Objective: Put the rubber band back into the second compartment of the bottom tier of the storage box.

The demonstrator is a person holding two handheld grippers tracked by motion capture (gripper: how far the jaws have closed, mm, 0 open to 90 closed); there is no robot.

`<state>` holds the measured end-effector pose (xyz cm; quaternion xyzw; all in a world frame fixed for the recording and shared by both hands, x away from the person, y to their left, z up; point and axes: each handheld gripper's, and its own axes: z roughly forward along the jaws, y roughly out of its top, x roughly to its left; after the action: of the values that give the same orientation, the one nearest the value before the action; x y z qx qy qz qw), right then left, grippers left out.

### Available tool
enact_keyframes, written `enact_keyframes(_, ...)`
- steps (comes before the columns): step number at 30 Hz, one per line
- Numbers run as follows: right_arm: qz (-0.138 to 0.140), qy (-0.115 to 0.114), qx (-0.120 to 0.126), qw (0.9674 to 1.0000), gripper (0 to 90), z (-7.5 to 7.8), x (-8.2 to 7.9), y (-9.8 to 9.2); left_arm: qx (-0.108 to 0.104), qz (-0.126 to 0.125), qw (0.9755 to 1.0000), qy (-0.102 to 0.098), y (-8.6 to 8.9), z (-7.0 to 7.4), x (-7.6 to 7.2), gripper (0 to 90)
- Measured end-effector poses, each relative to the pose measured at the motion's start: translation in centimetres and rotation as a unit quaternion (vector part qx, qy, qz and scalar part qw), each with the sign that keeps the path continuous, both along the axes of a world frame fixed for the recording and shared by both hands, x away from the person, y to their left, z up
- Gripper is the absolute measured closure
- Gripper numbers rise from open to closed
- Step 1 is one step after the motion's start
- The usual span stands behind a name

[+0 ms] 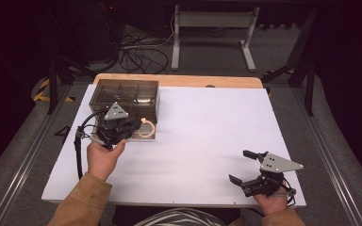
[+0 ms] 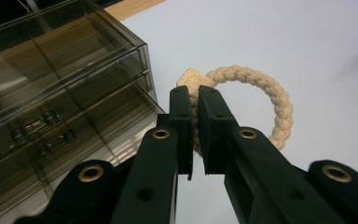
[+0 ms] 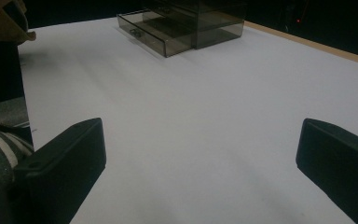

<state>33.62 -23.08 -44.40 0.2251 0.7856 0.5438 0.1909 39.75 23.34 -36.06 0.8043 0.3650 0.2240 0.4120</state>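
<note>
A beige braided rope ring (image 2: 265, 91) with a small square bead hangs pinched between the jaws of my left gripper (image 2: 195, 95). In the high view the left gripper (image 1: 138, 126) holds the ring (image 1: 147, 128) at the front right corner of a smoked clear drawer box (image 1: 125, 94). The box's lowest drawer (image 3: 151, 35) is pulled out. I cannot tell whether the ring is over the drawer or just beside it. My right gripper (image 1: 239, 165) rests near the table's front right edge, its jaws wide open and nothing between them (image 3: 200, 135).
The white table top (image 1: 202, 127) stretches between the box and the right gripper. A wooden strip (image 1: 179, 80) runs along the table's far edge. Cables and a grey stand (image 1: 212, 28) lie on the dark floor beyond.
</note>
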Motion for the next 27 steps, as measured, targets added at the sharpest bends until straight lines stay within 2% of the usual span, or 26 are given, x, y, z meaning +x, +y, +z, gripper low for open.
enact_keyframes(19, 0.000, -0.001, -0.002, 1.0000, 2.0, 0.0, 0.0, 0.0, -0.001, 0.050, 0.9986, -0.013, 3.3, 0.4, 0.8, 84.9)
enact_keyframes(27, -0.001, -0.001, -0.002, 1.0000, 2.0, 0.0, 0.0, 0.0, 0.007, 0.068, 0.9975, -0.019, 4.1, 0.2, 1.3, 84.8)
